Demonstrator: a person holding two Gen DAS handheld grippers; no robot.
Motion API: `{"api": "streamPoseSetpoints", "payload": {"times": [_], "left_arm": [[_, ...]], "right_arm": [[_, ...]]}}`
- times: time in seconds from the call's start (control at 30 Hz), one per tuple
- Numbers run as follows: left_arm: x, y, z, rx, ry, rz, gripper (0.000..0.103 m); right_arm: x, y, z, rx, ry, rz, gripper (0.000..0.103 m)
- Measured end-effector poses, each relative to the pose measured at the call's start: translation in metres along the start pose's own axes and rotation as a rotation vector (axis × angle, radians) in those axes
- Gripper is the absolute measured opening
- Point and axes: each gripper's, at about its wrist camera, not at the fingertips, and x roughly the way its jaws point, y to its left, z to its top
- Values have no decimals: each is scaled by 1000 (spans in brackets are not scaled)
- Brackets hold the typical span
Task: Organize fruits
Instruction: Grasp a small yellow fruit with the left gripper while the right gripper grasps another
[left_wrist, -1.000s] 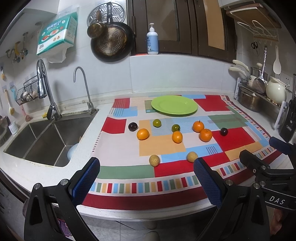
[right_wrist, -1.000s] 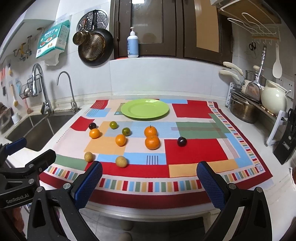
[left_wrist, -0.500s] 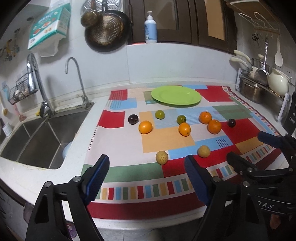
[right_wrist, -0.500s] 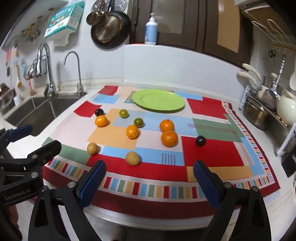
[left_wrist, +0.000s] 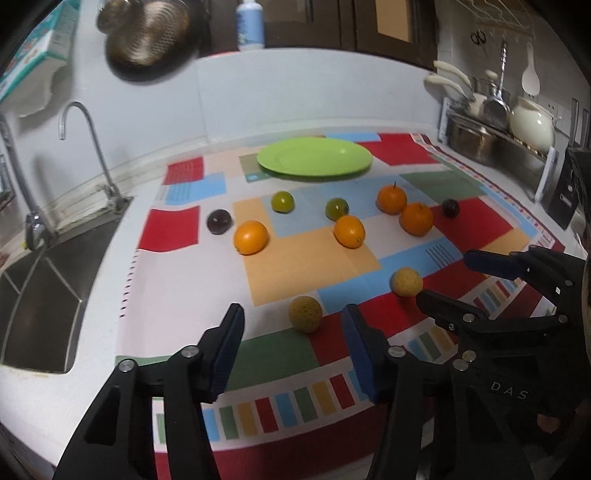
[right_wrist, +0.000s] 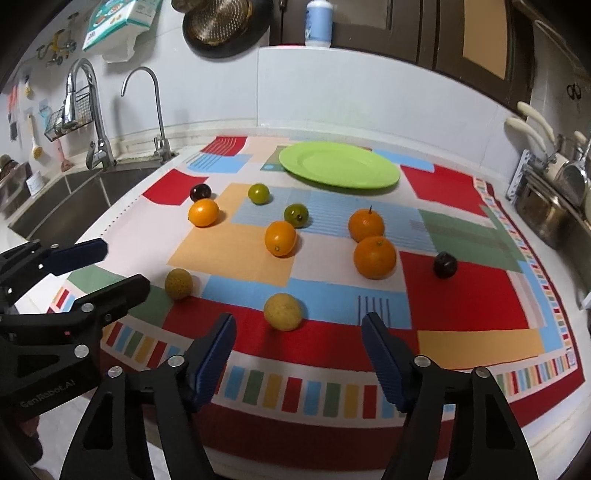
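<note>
Both my claws have just been closing yet stay apart, gripping nothing: left claw (left_wrist: 293, 349) near one yellow fruit (left_wrist: 305, 314), right claw (right_wrist: 299, 350) near another (right_wrist: 283, 311), over the cloth's (right_wrist: 461, 295) front edge.

Both tools are black plastic with silver screws. The left gripper (left_wrist: 293, 345) and right gripper (right_wrist: 297, 350) carry ribbed blue pads. White lettering marks their bodies.

White tiled wall (right_wrist: 207, 92), steel sink (left_wrist: 33, 295), dark cabinets (right_wrist: 461, 33)
</note>
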Motion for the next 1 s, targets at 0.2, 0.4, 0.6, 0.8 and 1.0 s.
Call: {"api": "streamPoseSetpoints", "payload": {"times": [0.2,0.4,0.6,0.8,1.0], "left_arm": [[20,2,1,17,52,-58,41],[34,4,1,27,95,-97,34],[43,7,3,24,115,-117,30],[49,8,5,30,129,-127,27],[51,9,8,30,132,-140,26]], "right_arm": [[18,2,2,23,42,22,59],[29,2,4,41,67,35,53],[36,4,7,41,75,41,47],[41,3,9,50,89,46,42],[48,2,10,60,110,65,32]]}}
